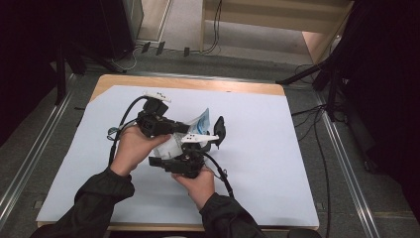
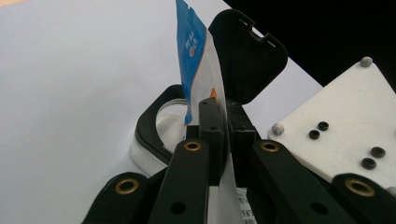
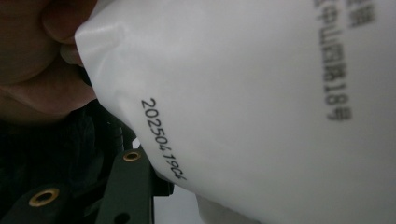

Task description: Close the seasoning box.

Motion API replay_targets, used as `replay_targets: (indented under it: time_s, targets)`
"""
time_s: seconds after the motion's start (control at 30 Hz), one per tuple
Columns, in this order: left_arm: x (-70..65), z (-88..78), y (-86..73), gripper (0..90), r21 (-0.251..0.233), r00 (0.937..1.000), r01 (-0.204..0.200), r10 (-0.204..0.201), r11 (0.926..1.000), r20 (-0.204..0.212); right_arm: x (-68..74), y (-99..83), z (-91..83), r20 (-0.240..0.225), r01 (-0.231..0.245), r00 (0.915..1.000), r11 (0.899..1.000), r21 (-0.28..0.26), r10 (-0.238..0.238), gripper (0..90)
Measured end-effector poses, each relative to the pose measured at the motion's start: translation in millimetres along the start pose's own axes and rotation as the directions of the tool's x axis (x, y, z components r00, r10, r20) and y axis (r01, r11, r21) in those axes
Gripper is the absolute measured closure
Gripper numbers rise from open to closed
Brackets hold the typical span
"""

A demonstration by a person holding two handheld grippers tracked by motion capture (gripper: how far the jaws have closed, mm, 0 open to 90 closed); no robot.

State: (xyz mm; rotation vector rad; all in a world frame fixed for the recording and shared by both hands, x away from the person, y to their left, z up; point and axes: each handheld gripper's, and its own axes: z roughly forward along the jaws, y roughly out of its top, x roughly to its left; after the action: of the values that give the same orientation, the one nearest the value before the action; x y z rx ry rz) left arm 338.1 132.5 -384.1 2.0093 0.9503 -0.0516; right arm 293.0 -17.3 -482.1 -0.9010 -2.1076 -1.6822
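Pouch: a white and blue pouch (image 1: 198, 126) is held above the middle of the table (image 1: 277, 148), between the two grippers; its back is seen close up in the right gripper view (image 3: 261, 102), white with dark printed characters and a row of digits.
Long axis: in the left gripper view the pouch (image 2: 198, 60) is seen edge-on, its long axis running up from the jaws to a blue top corner; in the high view the blue end is turned away from the person and toward the right.
Left gripper: the left gripper (image 1: 173, 126) is held in the left hand (image 1: 132, 146) at the pouch's left side; its jaws are seen together, clamped on the thin edge of the pouch (image 2: 219, 140).
Right gripper: the right gripper (image 1: 161, 162) is held in the right hand (image 1: 198, 184) nearer the person, below the pouch; one black jaw is seen at the bottom of its own view, touching the pouch's lower edge, and it cannot be told whether the jaws are pressed on the pouch.
Black case: a black hinged case (image 2: 243, 56) is seen just behind the pouch, its lid raised, with a round black-rimmed part (image 2: 154, 126) below it; in the high view the lid (image 1: 218, 130) is just right of the pouch.
Table: it is covered by a white sheet (image 1: 99, 163), with a wooden edge shown at the far side.
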Motion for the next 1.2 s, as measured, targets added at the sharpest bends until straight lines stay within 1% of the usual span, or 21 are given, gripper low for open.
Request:
replay_targets:
  time_s: [0.57, 0.67, 0.73, 0.93, 0.97, 1.2]
  targets:
    - [0.3, 0.9, 0.0, 88.2, -0.002, 1.0, -0.003, 0.003, 1.0, 0.003, -1.2, 0.5, -0.9, 0.002, 0.006, 1.0, 1.0, 0.006, -0.006, 55.7]
    - [0.2, 0.8, 0.0, 88.2, 0.003, 1.0, -0.006, 0.006, 1.0, -0.002, -1.4, 0.4, -0.8, 0.003, 0.007, 1.0, 1.0, 0.008, -0.007, 55.6]
    - [0.6, 1.0, -0.2, 88.2, 0.001, 1.0, -0.006, 0.006, 1.0, 0.002, -1.3, 0.4, -0.8, 0.001, 0.005, 1.0, 1.0, 0.01, -0.005, 55.6]
    - [1.0, 2.0, -0.3, 88.2, 0.003, 1.0, -0.002, 0.002, 1.0, -0.002, -1.9, 0.4, -0.6, -0.004, -0.003, 1.0, 1.0, 0.011, 0.003, 55.7]
    - [1.3, 2.0, -0.2, 88.3, 0.008, 1.0, -0.003, 0.003, 1.0, -0.007, -2.0, 0.3, -0.5, -0.005, -0.005, 1.0, 1.0, 0.01, 0.006, 55.7]
    - [1.9, 2.4, -0.3, 88.3, 0.007, 1.0, -0.003, 0.003, 1.0, -0.006, -2.4, 0.3, -0.4, -0.005, -0.011, 0.9999, 1.0, 0.013, 0.011, 55.6]
